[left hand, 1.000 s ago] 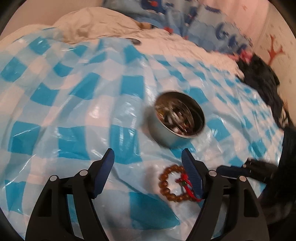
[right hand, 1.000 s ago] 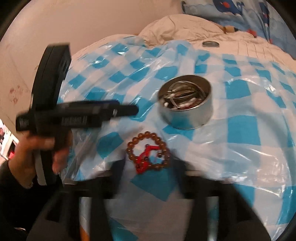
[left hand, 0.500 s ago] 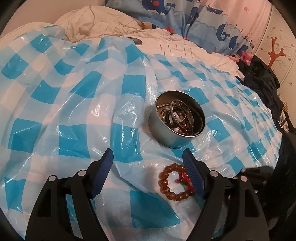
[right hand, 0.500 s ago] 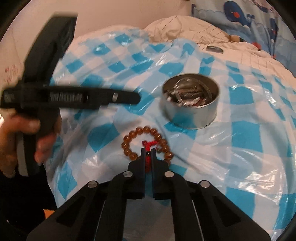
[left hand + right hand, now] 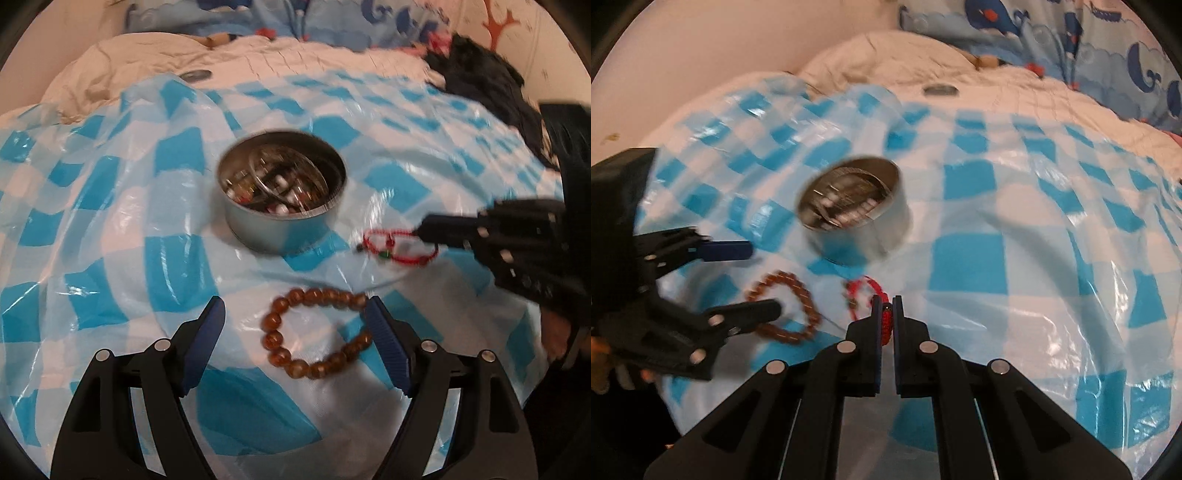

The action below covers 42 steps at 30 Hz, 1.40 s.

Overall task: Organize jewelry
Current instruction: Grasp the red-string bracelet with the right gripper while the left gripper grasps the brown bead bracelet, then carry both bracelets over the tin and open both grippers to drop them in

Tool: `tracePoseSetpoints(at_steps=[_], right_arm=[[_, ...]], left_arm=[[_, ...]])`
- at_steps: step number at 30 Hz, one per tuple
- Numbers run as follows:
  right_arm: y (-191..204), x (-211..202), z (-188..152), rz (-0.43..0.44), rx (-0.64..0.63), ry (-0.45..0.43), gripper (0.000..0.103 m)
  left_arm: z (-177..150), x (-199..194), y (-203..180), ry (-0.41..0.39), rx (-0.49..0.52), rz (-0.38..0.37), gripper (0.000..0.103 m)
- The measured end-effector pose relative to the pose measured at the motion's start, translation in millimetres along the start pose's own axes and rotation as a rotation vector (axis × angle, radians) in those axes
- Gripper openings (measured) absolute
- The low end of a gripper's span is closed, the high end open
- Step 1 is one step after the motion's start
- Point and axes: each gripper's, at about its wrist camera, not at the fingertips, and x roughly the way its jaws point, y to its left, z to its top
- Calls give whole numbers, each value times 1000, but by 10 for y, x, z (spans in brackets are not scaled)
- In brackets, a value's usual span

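Observation:
A round metal tin [image 5: 282,192] holding several pieces of jewelry sits on the blue-and-white checked plastic sheet [image 5: 110,229]; it also shows in the right wrist view [image 5: 855,212]. A brown bead bracelet [image 5: 314,338] lies on the sheet between the open fingers of my left gripper [image 5: 295,314], and shows in the right wrist view [image 5: 786,301]. My right gripper [image 5: 886,301] is shut on a red cord bracelet [image 5: 866,295], held just above the sheet to the right of the tin [image 5: 399,247].
A small metal lid [image 5: 195,75] lies on the white quilt [image 5: 295,62] behind the sheet. Dark clothing [image 5: 487,85] is heaped at the far right. A whale-print blue pillow [image 5: 1089,40] lies at the back. The sheet's edge drops off in front.
My right gripper closed on the red cord bracelet and lifted it off the brown bead bracelet, carrying it to the right of the tin. My left gripper moved so the bead bracelet lies between its fingers.

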Motion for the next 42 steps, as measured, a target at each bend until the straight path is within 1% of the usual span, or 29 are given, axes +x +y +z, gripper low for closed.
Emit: tracePoseSetpoints(at_steps=[1,3,4,5,7,8,10,12,13,14,15,16,17,18,19,20,21,24,28,32,37,40,42], right_arm=[[-27,32,-2,-15,5,12,6],[-71,41,-8,-19,23,11,16],[-82,23,-9,-11,32,-2,32],[-81,10,-7,-7,36,-13,46],[-46,-18,-6,12,28,-37,50],[-11,-10,-11,15,15,-33,53],[32,34,-23,10,-6,-21,55],[67,100,-40,6,-21,4,55],[89,148,-52,-2,-32,22,55],[101,180,-63,-11,-40,35,55],[109,207,-75,-16,-45,47,54],[111,224,-83,-15,-48,57,43],[108,229,-86,-16,-47,63,38],[103,227,-89,-21,-46,62,35],[93,217,-91,-30,-44,56,25],[78,207,-92,-31,-39,52,15],[61,192,-88,2,-23,49,13],[54,139,-67,6,-12,20,13],[-20,44,-18,38,39,-25,12],[-67,-60,25,67,77,-78,12],[-72,-213,72,107,90,-158,12],[-66,-258,94,129,95,-183,12],[-55,-264,98,141,97,-190,12]], left_arm=[[-8,19,-14,8,10,1,74],[-27,48,-45,19,26,-3,74],[-35,56,-58,23,32,-7,74],[-41,61,-70,24,35,-9,74],[-48,77,-83,27,38,-11,74],[-50,84,-87,25,37,-15,74],[-44,95,-76,25,28,-25,74],[-43,110,-61,30,13,-43,74],[-46,116,-57,36,6,-54,70],[-44,131,-53,49,-7,-82,62],[-42,131,-49,55,-14,-92,58],[-38,126,-45,60,-20,-99,42],[-30,114,-26,66,-29,-105,25],[-29,116,-11,71,-33,-97,18],[-34,121,4,78,-32,-81,10],[-41,123,22,81,-37,-84,10],[-41,115,34,80,-43,-90,10],[-23,43,37,62,-36,-94,10],[44,-126,55,7,-31,-118,10],[99,-248,95,-30,-41,-137,10],[169,-412,81,-83,-35,-156,10],[259,-526,73,-128,-43,-181,10],[328,-572,71,-154,-51,-183,10]])
